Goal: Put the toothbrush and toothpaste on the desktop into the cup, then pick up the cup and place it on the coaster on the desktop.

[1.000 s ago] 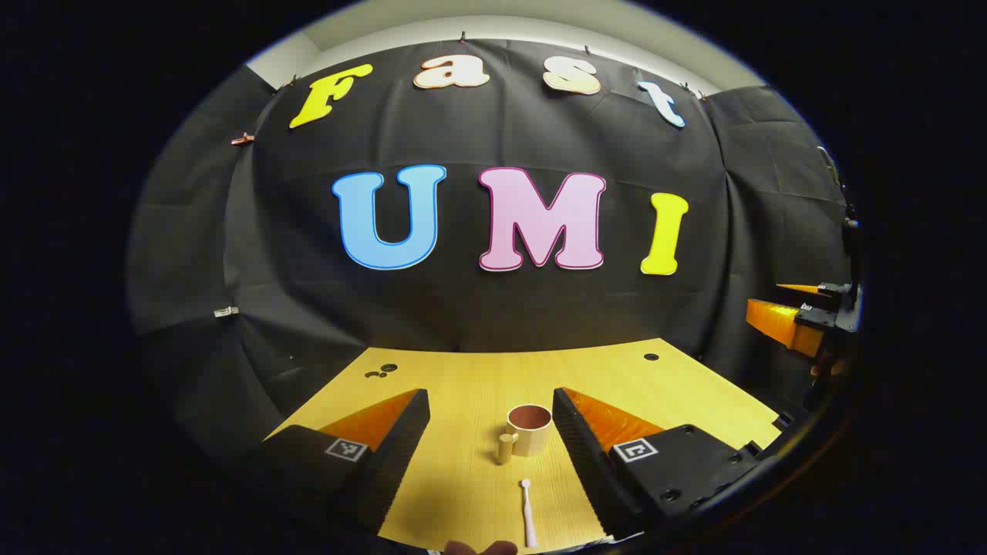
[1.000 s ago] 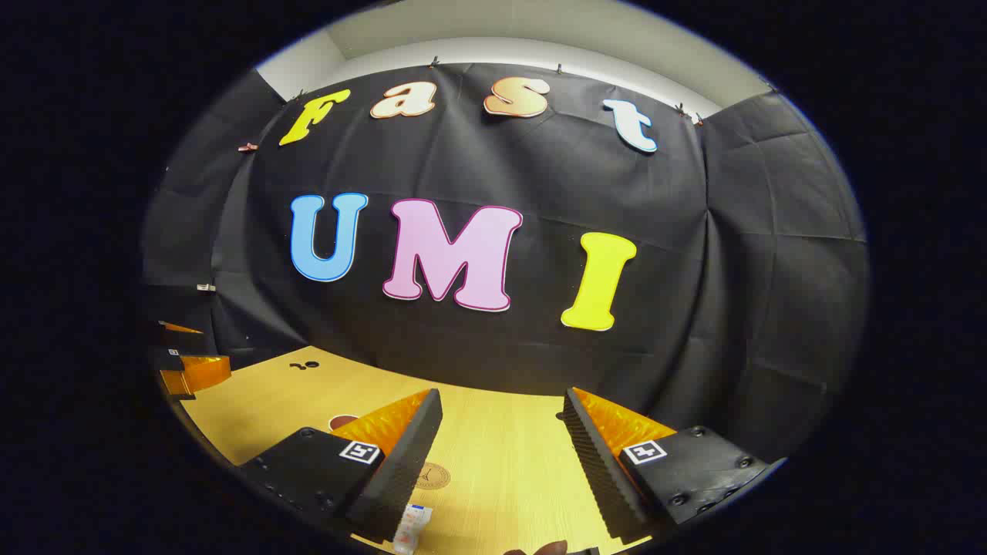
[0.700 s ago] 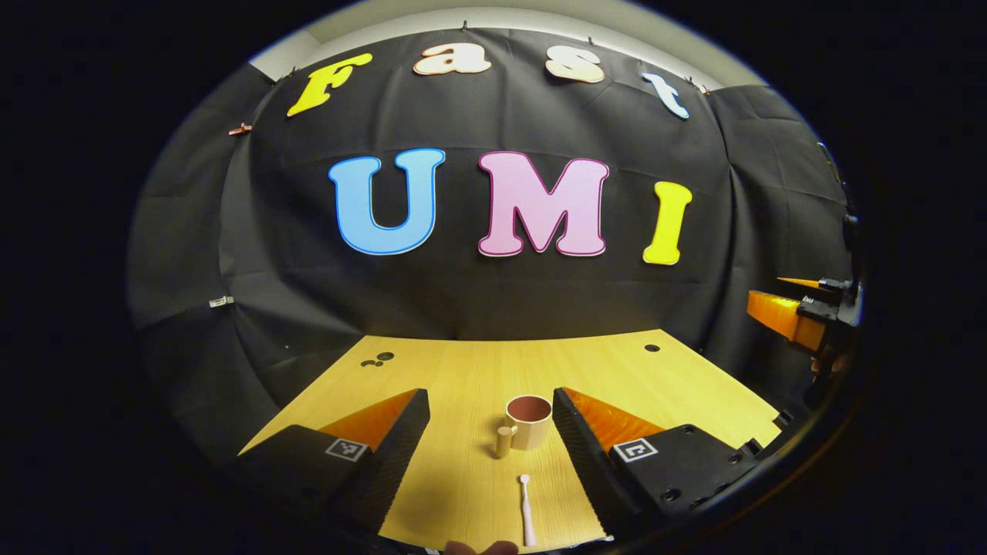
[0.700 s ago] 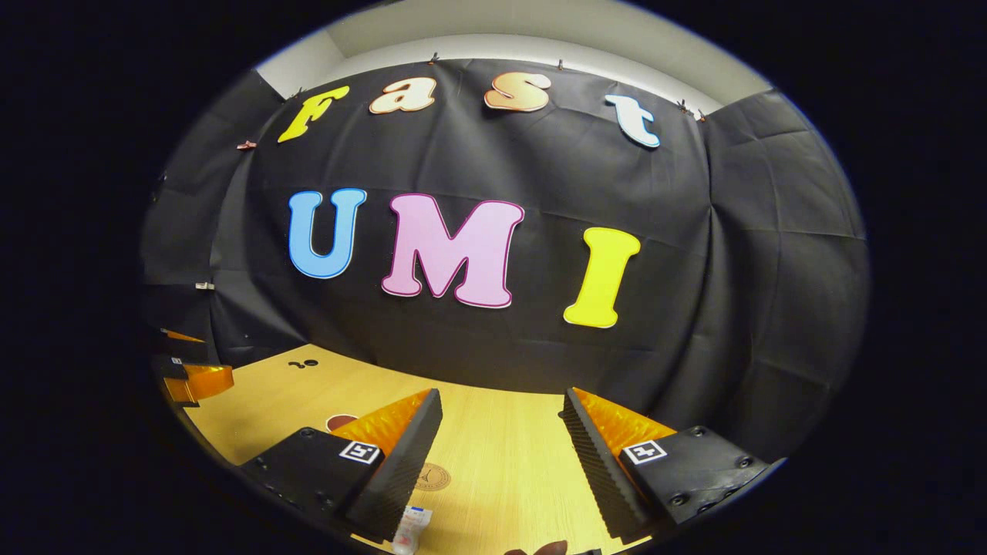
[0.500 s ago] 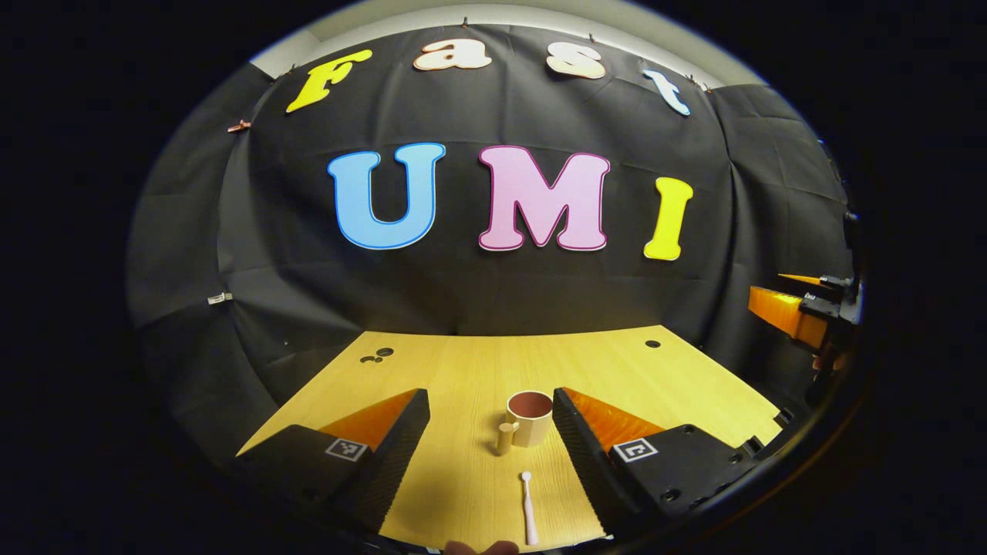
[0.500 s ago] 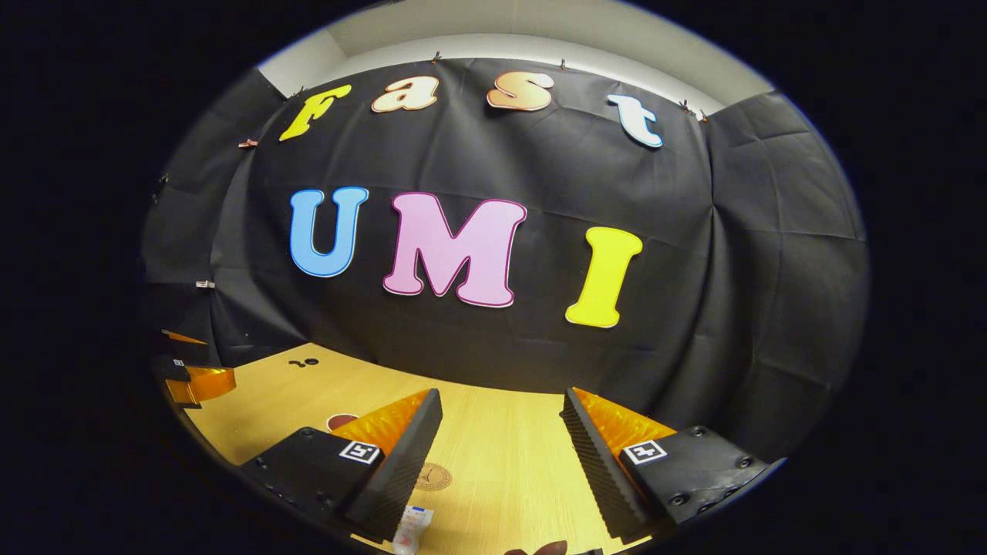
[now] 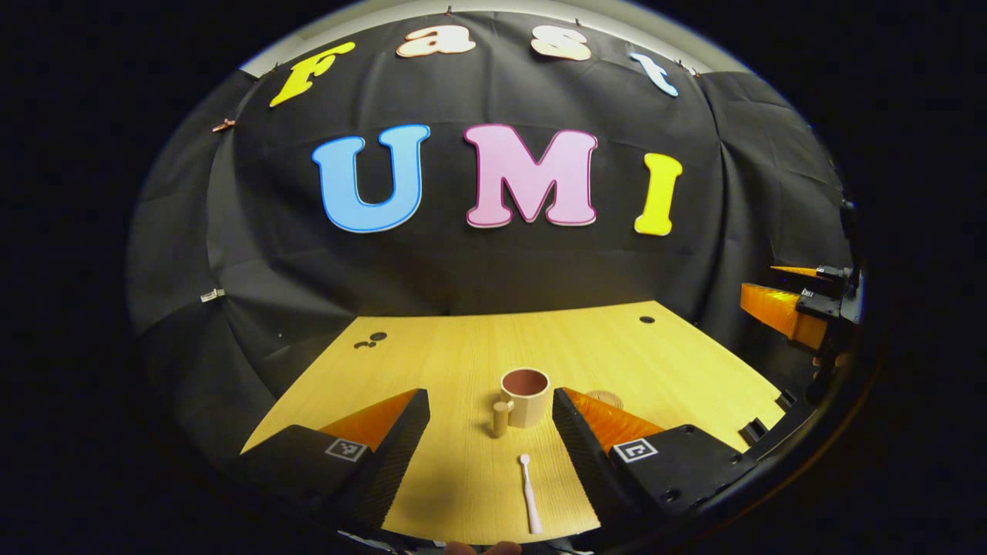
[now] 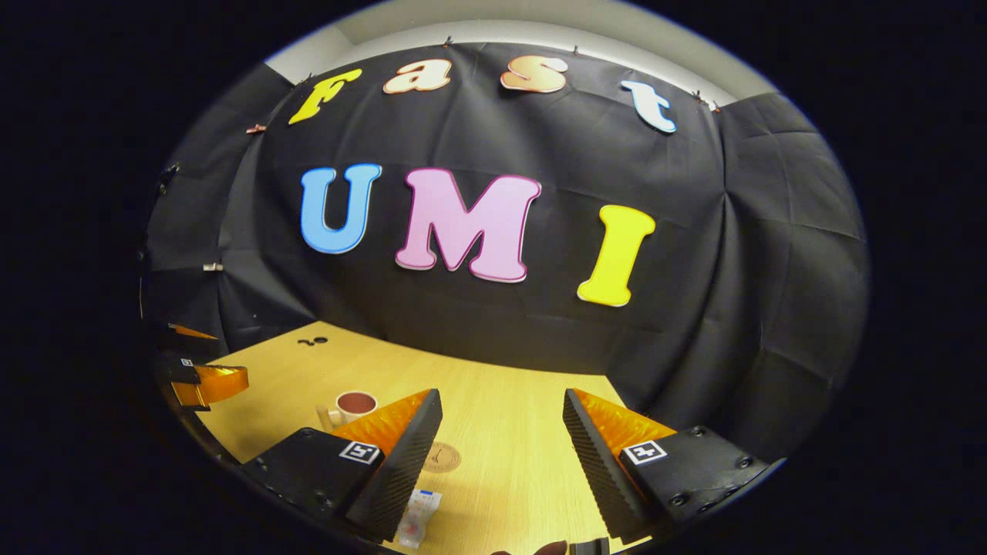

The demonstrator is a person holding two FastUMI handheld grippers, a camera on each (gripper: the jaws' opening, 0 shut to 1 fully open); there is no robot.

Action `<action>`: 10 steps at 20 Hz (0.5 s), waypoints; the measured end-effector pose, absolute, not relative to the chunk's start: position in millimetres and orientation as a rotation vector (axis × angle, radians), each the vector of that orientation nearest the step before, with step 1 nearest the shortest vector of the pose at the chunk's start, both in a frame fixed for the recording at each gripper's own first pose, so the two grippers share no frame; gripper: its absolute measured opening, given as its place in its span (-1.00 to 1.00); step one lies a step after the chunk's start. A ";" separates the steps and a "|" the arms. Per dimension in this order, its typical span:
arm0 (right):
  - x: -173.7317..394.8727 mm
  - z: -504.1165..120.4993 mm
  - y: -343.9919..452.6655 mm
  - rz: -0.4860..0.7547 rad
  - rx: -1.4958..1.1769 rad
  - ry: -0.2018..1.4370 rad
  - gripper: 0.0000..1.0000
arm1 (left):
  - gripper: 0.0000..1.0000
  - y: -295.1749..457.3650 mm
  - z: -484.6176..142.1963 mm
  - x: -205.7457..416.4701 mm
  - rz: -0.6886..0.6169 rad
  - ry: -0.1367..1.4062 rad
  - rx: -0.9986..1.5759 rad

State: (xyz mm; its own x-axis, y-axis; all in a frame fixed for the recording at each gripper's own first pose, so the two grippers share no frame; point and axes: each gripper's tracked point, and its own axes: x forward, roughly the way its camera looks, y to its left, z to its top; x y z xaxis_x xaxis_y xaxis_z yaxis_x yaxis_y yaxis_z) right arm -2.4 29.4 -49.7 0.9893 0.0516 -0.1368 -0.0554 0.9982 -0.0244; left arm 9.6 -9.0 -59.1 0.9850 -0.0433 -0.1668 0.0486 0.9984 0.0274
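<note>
left gripper jaws apart above desktop | toothbrush before cup | right gripper jaws apart, toothpaste and coaster below

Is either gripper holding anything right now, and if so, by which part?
Nothing is held. The left gripper and right gripper are open; the toothbrush and toothpaste lie on the desktop.

The left gripper is hovering above the desk, fingers wide apart, framing the cup and toothbrush (which is lying flat, nearer the camera).
</note>
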 end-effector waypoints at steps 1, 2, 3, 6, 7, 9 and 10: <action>-5.6 -61.2 36.1 0.070 -0.027 0.169 0.94 | 0.99 -11.8 -67.6 8.1 -0.053 0.195 0.034; -7.7 -72.8 43.1 0.086 -0.021 0.203 0.95 | 0.99 -15.1 -77.9 6.7 -0.060 0.225 0.034; -11.8 -85.5 51.8 0.102 -0.011 0.238 0.94 | 0.99 -17.5 -87.0 4.9 -0.069 0.251 0.031; -22.5 -131.0 71.2 0.137 -0.017 0.357 0.94 | 0.99 -22.6 -118.1 -1.2 -0.080 0.320 0.016; -25.3 -147.3 76.7 0.146 -0.023 0.400 0.94 | 0.99 -23.7 -128.3 -3.2 -0.083 0.347 0.014; -32.2 -178.1 84.9 0.159 -0.010 0.483 0.95 | 0.99 -24.3 -151.0 -7.4 -0.088 0.398 0.010; -36.6 -188.7 90.5 0.165 0.011 0.518 0.95 | 0.99 -24.9 -158.9 -8.3 -0.091 0.419 0.011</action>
